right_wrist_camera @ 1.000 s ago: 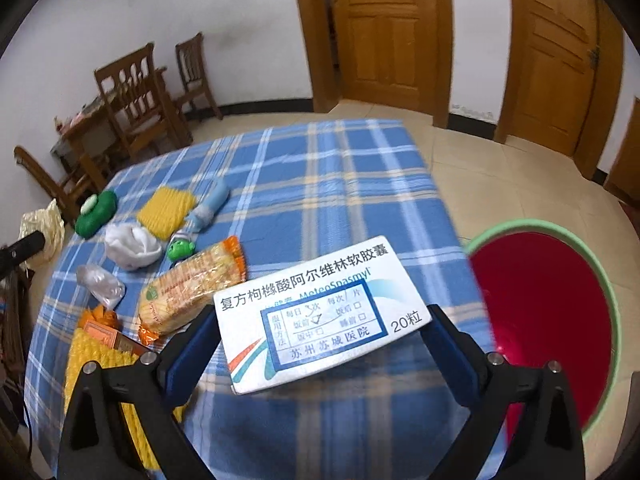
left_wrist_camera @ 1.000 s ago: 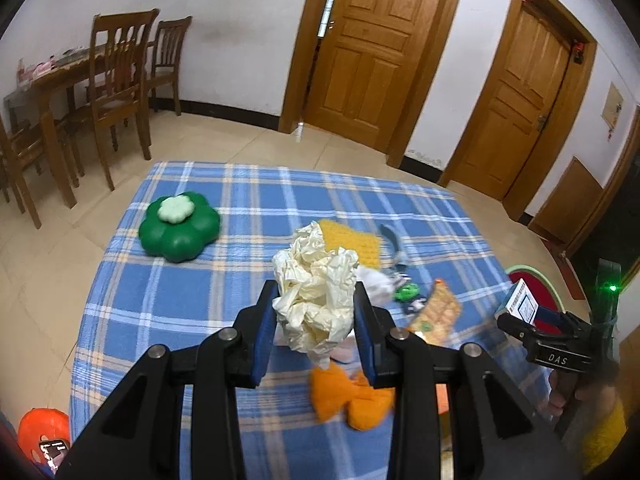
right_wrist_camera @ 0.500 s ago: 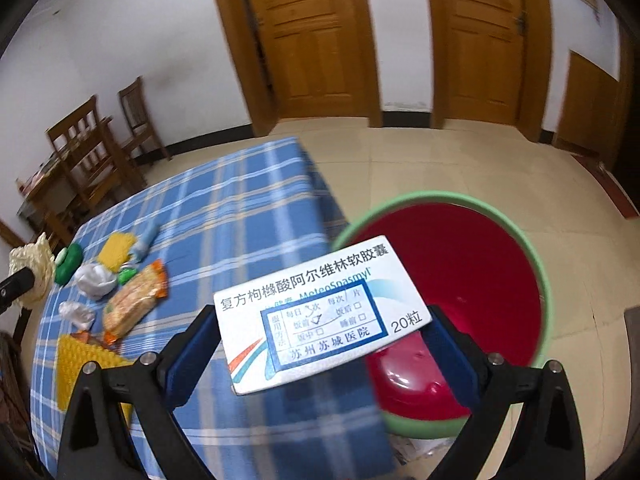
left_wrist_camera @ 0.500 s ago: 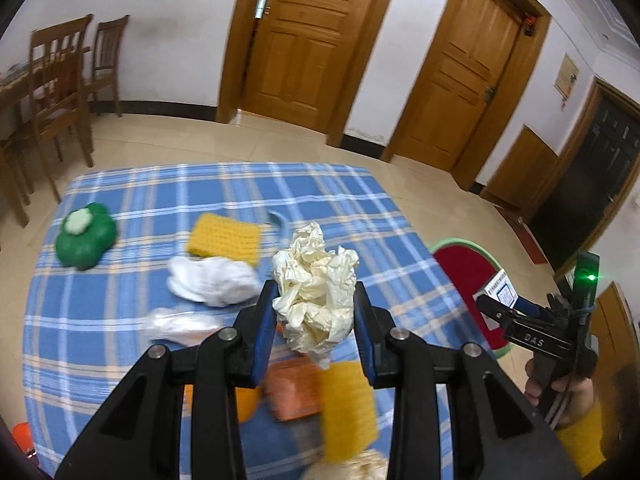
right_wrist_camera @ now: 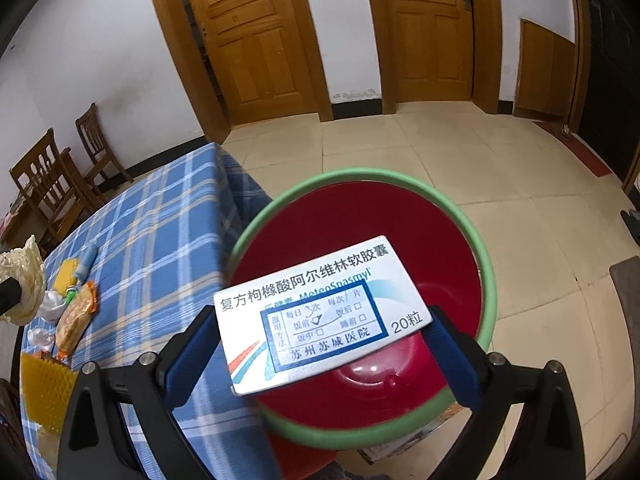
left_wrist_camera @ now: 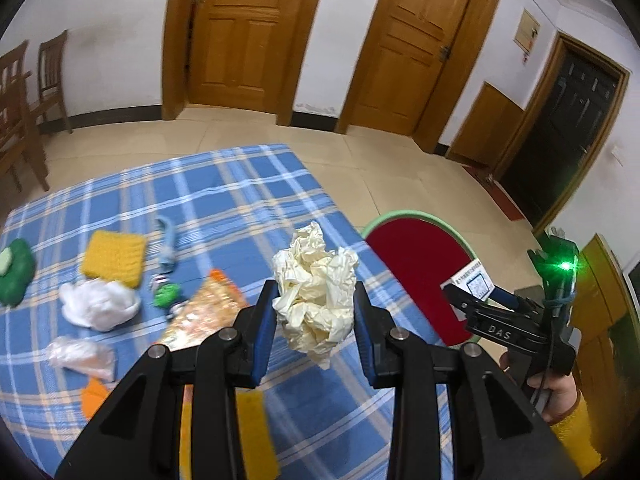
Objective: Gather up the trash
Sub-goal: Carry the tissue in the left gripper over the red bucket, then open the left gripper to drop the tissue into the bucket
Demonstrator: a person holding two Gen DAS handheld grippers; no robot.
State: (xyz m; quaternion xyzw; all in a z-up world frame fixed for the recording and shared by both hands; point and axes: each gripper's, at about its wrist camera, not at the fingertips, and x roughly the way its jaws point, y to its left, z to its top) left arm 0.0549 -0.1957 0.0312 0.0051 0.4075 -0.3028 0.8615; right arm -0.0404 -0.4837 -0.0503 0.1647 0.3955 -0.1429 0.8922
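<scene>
My left gripper [left_wrist_camera: 315,308] is shut on a crumpled cream paper ball [left_wrist_camera: 316,292] and holds it above the right part of the blue plaid table [left_wrist_camera: 224,200]. My right gripper [right_wrist_camera: 320,340] is shut on a white medicine box [right_wrist_camera: 320,312] with Chinese print and holds it over the red bin with a green rim [right_wrist_camera: 486,280]. The bin [left_wrist_camera: 416,264] stands on the floor beside the table's right edge. The right gripper with the box [left_wrist_camera: 472,284] also shows in the left wrist view, over the bin.
On the table lie a yellow sponge [left_wrist_camera: 114,258], a white bag [left_wrist_camera: 100,306], a snack packet [left_wrist_camera: 204,316], a blue-green tube [left_wrist_camera: 166,248], a clear wrapper [left_wrist_camera: 78,354] and a green toy [left_wrist_camera: 14,272]. Wooden chairs [right_wrist_camera: 48,184] stand at the left. Two wooden doors [left_wrist_camera: 248,36] lie ahead.
Both grippers have swung right. The right gripper has carried the box from above the table to over the bin. The left gripper has turned toward the bin with the paper ball.
</scene>
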